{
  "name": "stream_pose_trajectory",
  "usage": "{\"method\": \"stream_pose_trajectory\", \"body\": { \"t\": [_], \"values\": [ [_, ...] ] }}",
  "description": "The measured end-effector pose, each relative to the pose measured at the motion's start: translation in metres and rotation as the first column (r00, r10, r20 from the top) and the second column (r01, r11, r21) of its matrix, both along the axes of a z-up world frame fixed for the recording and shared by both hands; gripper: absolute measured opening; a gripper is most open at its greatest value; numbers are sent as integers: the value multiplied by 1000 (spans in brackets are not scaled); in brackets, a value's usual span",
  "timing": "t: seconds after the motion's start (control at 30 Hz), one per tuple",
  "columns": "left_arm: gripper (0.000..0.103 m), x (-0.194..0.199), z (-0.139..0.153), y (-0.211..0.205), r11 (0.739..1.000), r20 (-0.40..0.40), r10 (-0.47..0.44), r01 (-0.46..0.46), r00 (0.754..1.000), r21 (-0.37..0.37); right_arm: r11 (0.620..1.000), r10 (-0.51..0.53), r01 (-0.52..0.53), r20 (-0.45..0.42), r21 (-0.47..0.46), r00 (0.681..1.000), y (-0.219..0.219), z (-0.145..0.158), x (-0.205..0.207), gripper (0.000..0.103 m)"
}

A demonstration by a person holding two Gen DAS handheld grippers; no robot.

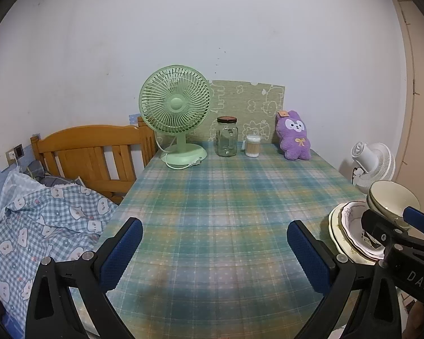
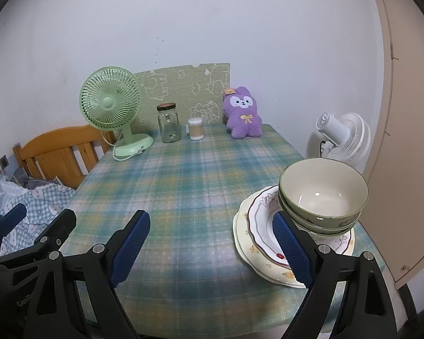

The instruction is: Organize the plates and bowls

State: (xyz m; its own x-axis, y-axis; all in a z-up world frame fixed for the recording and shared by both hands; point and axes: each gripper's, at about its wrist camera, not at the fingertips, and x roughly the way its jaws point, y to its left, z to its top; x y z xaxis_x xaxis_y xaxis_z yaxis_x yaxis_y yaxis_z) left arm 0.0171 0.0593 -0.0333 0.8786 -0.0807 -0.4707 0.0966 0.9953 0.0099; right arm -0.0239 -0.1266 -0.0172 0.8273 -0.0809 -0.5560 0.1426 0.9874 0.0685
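Note:
Stacked green bowls (image 2: 322,197) sit on a pile of floral plates (image 2: 257,226) at the table's right front edge. The stack also shows in the left wrist view, bowls (image 1: 393,197) above plates (image 1: 350,226). My right gripper (image 2: 212,243) is open and empty, its right finger just in front of the plates. It appears in the left wrist view (image 1: 393,223) beside the stack. My left gripper (image 1: 214,243) is open and empty over the bare plaid cloth, left of the stack.
At the table's (image 1: 212,197) far end stand a green fan (image 1: 175,104), a glass jar (image 1: 227,137), a cotton swab tub (image 1: 253,147) and a purple plush (image 1: 294,135). A white fan (image 2: 342,135) stands off the right edge. A wooden bed headboard (image 1: 93,149) and bedding lie left.

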Motion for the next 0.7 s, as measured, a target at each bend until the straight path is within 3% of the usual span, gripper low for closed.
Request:
{"method": "stream_pose_trajectory", "body": {
  "t": [0.7],
  "values": [
    [103,-1,1,0,1000,-3,8,-8,1000,-3,1000,6,-6,-10,-2,1000,-2,-3,-1,90]
  ]
}}
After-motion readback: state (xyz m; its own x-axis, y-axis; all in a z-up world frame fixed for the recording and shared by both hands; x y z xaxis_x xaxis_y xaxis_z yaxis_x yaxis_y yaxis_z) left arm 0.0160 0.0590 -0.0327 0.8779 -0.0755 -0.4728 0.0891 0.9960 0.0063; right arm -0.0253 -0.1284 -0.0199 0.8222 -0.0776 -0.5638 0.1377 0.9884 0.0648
